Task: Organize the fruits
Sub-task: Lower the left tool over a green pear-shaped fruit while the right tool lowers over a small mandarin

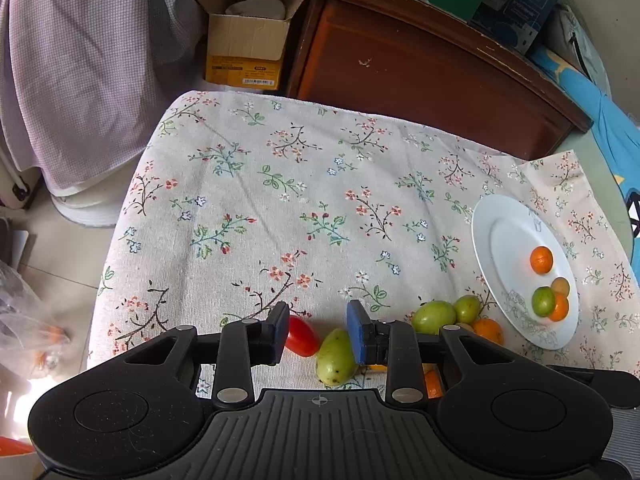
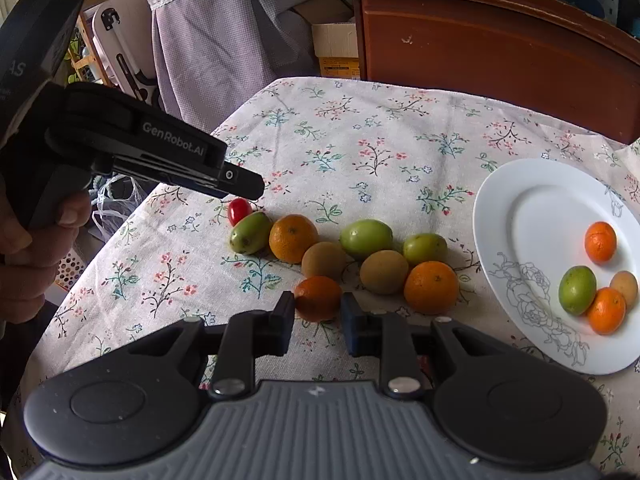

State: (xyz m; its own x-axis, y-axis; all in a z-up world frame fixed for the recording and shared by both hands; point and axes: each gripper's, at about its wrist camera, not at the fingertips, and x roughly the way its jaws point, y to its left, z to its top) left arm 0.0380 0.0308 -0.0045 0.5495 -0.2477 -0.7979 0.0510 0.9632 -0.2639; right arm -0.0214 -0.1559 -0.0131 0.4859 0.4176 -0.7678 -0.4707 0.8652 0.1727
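Two hand-held grippers worked over a flower-printed tablecloth [image 2: 360, 128] strewn with fruit; the right gripper [image 2: 316, 312] had its jaws shut on a small orange [image 2: 318, 296] at the near edge of the loose pile, both pads touching its sides; the left gripper [image 1: 318, 332] stood over the far-left end of the row, its jaws narrowed around a red cherry tomato [image 1: 302, 336] and a green fruit [image 1: 335, 356], the left pad against the tomato and the blue pad against the green fruit, though whether either was truly clamped could not be told. From the right wrist view, the remaining pile lay between the grippers and a white plate [image 2: 532, 208] at the right: oranges, green fruits and brown kiwi-like fruits lying close together, several touching. On the plate sat two oranges, one green fruit and one brown fruit, three of them clustered, one orange [image 2: 600, 240] apart. A person's hand [image 2: 36, 248] held the left gripper's handle.
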